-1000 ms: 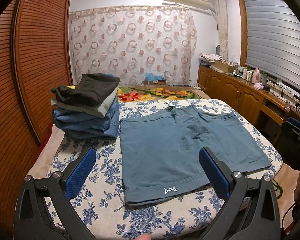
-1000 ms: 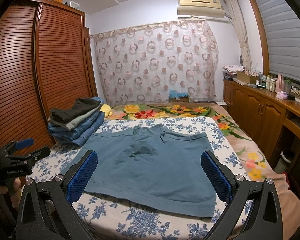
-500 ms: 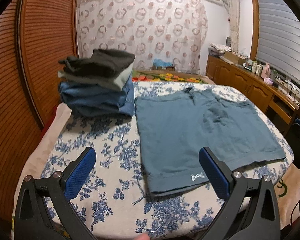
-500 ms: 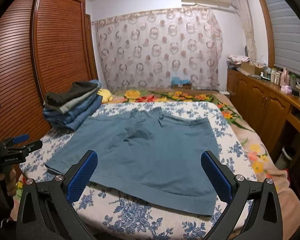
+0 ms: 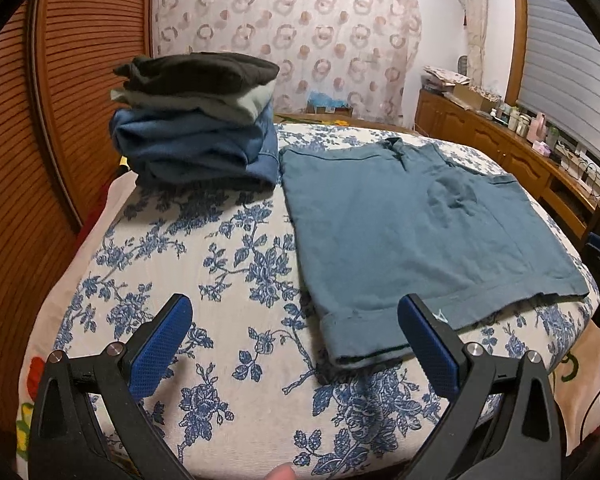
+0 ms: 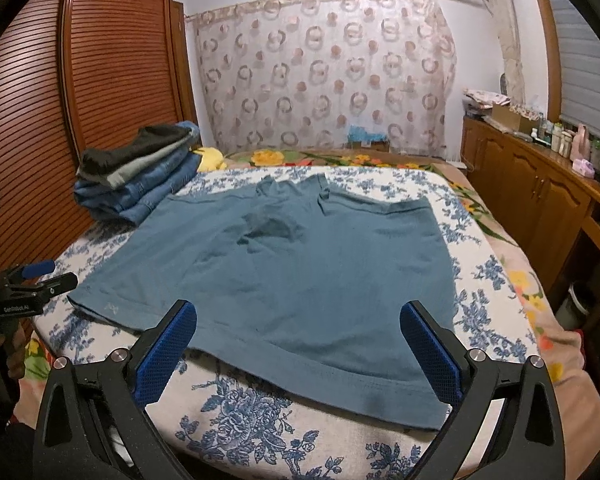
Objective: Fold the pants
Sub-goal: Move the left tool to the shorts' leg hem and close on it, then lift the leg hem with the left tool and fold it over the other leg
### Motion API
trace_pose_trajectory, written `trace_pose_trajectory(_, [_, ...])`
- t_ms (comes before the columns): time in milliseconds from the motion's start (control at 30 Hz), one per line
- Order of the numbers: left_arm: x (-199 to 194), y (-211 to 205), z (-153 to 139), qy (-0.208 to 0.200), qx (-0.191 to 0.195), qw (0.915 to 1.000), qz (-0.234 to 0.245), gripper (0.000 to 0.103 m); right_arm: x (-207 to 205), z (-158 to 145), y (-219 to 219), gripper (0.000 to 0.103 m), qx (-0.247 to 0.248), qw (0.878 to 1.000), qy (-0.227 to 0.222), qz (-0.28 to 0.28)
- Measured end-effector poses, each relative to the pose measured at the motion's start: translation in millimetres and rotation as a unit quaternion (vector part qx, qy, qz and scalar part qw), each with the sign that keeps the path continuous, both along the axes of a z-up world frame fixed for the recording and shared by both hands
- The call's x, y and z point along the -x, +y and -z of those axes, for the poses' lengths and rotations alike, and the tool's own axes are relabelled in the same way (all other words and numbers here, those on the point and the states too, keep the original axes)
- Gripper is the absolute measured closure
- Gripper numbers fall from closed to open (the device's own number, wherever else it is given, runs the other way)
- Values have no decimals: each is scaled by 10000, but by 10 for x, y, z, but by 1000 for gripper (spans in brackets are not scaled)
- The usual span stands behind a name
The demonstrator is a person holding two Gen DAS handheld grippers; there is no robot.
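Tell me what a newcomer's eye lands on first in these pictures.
First, the teal shorts spread flat across the flowered bedspread, unfolded, hem towards the cameras. Next, the stack of folded clothes beside them at the far left of the bed, dark piece on top, denim below. Last, the open left gripper and right gripper hovering at the near edge, holding nothing.

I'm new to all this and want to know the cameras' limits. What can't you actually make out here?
- Underside of the teal shorts, both views: they lie flat on the bedspread.
- How many garments the folded stack holds: layers overlap, left view.
- Items on the wooden counter: too small, right view.
- Left tool: cut off by the right view's edge, grip unclear there.
- The person: only a fingertip shows, left view's bottom edge.
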State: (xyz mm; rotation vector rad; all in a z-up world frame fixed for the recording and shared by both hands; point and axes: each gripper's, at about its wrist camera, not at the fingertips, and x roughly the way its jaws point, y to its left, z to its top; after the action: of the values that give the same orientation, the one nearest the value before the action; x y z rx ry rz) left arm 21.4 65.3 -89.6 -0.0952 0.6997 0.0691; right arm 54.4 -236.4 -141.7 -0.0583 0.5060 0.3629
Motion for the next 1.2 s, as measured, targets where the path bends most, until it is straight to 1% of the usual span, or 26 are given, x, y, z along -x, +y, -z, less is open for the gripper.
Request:
trace_pose_trajectory(133, [11,-2,44,53,46,9999,101,0,-4,12,18,6,75,9999,104,-68])
trace_pose_trajectory(300, [8,24,96,173,318,9990,267,10,39,2,0,9,112,9996,225,-127])
trace_pose_trajectory(367, [5,26,118,239,456,9980,366,21,47,-26,3,10,150,9995,234,-144])
trace_pose_trajectory(400, [2,25,126,267,522,9974,412,24,61,-37,-5,11,159,9995,240,-155])
trace_pose_trajectory(467, [-3,18,138,318,643,9962,501,38,40,-51,-9,13,179,9994,253,-171])
trace_pose_trajectory(533, [3,4,143,342,720,9952,573,43,42,-51,-16,17,230,9992,254,-189])
trace_pose_trajectory(600, [6,-6,144,345,774,9945,611,48,36,-58,-39,18,242,9992,261,-178])
trace_pose_trajectory(667, [5,-9,153,360,831,9939,627,58,43,-53,-71,18,205,9993,278,-168])
trace_pose_trajectory(700, [7,-8,155,367,856,9937,628,60,33,-52,-68,19,205,9993,283,-158])
trace_pose_trajectory(733, [0,-9,162,378,881,9934,628,64,22,-44,-73,19,210,9993,288,-148])
trace_pose_trajectory(833, [-2,-8,170,358,887,9936,606,70,6,-47,-29,22,259,9991,293,-147])
trace_pose_trajectory(867, [-6,-9,172,355,877,9937,597,76,14,-47,-25,23,266,9991,297,-151])
trace_pose_trajectory(967, [-37,-13,168,418,855,9935,618,89,-2,-48,1,29,278,9990,311,-166])
trace_pose_trajectory(1033, [-37,-14,113,334,908,9929,691,92,-13,-47,2,32,287,9989,320,-164])
trace_pose_trajectory(1200, [-54,-87,-75,108,948,9912,920,94,-22,-66,-4,37,268,9990,315,-158])
